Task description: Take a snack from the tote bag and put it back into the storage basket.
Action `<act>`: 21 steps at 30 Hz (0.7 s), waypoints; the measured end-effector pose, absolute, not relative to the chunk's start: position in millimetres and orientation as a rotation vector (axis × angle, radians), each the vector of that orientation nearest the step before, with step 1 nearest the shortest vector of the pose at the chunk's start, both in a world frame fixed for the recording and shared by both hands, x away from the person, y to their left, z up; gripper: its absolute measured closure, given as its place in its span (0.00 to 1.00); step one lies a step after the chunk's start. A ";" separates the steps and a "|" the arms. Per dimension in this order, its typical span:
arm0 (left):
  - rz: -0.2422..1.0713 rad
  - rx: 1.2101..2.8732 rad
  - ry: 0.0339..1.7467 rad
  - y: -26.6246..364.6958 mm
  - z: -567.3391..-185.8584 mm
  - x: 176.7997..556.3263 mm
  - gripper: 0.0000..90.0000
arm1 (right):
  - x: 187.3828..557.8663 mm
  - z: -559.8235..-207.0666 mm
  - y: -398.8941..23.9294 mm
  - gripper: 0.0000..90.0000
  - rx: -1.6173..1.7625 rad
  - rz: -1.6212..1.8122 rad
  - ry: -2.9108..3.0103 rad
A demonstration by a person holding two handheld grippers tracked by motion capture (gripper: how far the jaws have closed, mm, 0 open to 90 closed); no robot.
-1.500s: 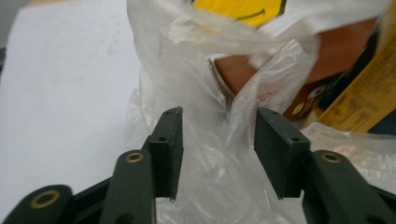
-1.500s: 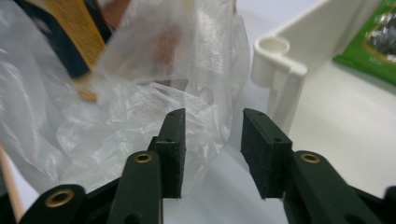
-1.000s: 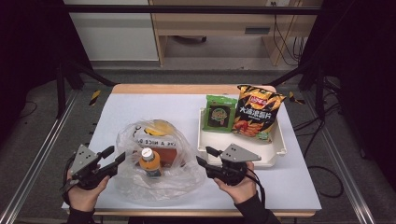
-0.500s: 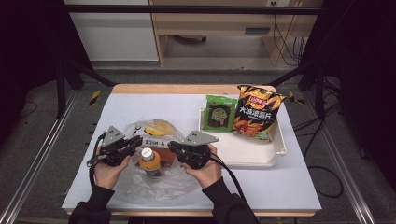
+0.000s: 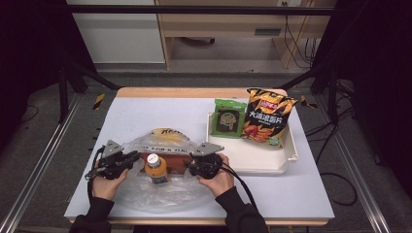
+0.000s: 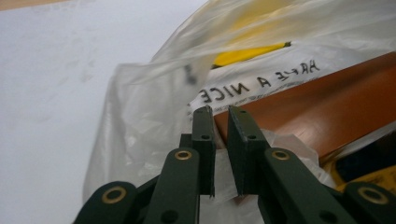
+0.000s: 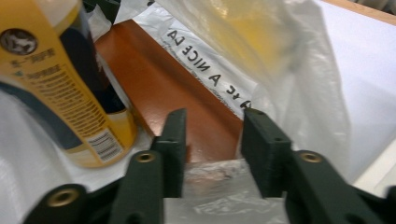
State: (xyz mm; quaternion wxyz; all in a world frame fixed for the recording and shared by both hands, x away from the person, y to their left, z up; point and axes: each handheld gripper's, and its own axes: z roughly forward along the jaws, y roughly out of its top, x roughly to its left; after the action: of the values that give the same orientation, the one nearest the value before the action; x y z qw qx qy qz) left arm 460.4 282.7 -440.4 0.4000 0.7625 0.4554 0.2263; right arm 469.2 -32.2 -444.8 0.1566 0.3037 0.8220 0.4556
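A clear plastic bag [image 5: 160, 194] lies at the table's front. It holds an orange juice bottle [image 5: 155, 167], a red-brown box [image 5: 176, 159] and a yellow packet [image 5: 167, 136]. My left gripper [image 5: 130, 158] is at the bag's left edge. Its jaws have closed in over the last second to a narrow gap, pinching film [image 6: 140, 116] in front of the box [image 6: 327, 107]. My right gripper [image 5: 188, 167] is at the bag's right side. Its jaws [image 7: 212, 114] have just been opening and stand apart, with crumpled film lying loose between them, beside the bottle [image 7: 60, 84] and the box [image 7: 159, 74].
A white tray [image 5: 272, 162] stands to the right of the bag, with a chips bag [image 5: 267, 116] and a green packet [image 5: 229, 118] leaning at its back. The tray's near rim is close to my right hand.
Both hands came in from the table's front corners to the bag's two sides, then sank and drew slightly outward. The left jaws narrowed onto the film.
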 end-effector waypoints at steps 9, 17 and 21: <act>0.563 1.967 1.193 295.7 -454.4 457.4 0.88 | 467.6 -447.3 -30.0 0.42 0.816 1.253 2.373; 0.561 1.960 1.195 295.4 -459.0 459.1 0.88 | 470.1 -449.7 -21.2 0.34 0.770 1.205 2.360; 0.574 1.942 1.192 296.0 -457.9 457.9 0.88 | 473.4 -447.5 -17.6 0.33 0.774 1.166 2.369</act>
State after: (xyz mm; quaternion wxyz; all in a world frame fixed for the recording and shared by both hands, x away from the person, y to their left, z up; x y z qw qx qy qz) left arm 457.9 296.0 -457.9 0.3855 0.7626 0.4681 0.2252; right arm 473.4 -17.6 -447.5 0.1935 0.2761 0.8447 0.4158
